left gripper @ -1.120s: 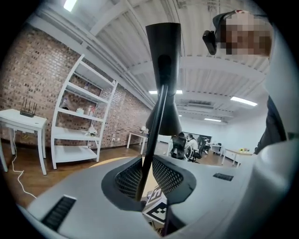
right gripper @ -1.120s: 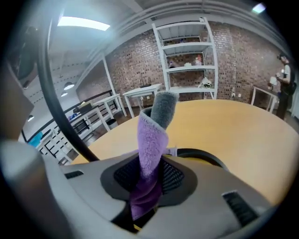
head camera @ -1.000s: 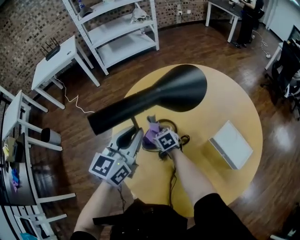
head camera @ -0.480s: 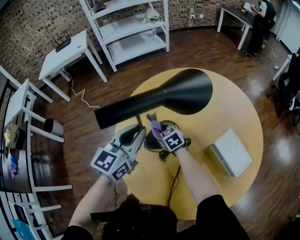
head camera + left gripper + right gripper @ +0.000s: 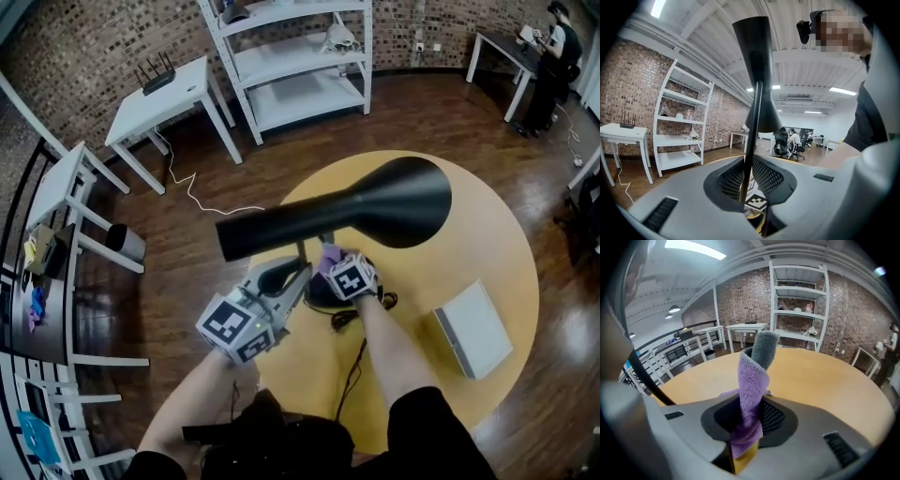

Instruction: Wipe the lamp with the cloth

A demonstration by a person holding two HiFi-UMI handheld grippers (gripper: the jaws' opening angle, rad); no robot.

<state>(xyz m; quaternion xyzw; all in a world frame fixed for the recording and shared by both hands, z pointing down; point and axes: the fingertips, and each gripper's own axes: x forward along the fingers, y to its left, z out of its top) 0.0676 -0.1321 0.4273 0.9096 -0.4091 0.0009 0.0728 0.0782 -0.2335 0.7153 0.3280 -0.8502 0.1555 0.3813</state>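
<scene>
One black lamp (image 5: pixel 375 206) and one white box (image 5: pixel 473 328) stand on the round table (image 5: pixel 506 234). The left gripper (image 5: pixel 751 187) pinches the lamp's stem (image 5: pixel 753 131). The right gripper (image 5: pixel 748 420) clamps the purple cloth (image 5: pixel 752 380) under the overhanging shade (image 5: pixel 403 202).

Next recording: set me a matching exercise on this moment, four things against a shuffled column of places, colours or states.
1 lamp stem
2 cloth
3 white box
4 lamp shade

A lies on the round table, apart from both grippers
B purple, clamped in the right gripper
C black, flared
D pinched in the left gripper

Pairs: 1-D, 2-B, 3-A, 4-C
</scene>
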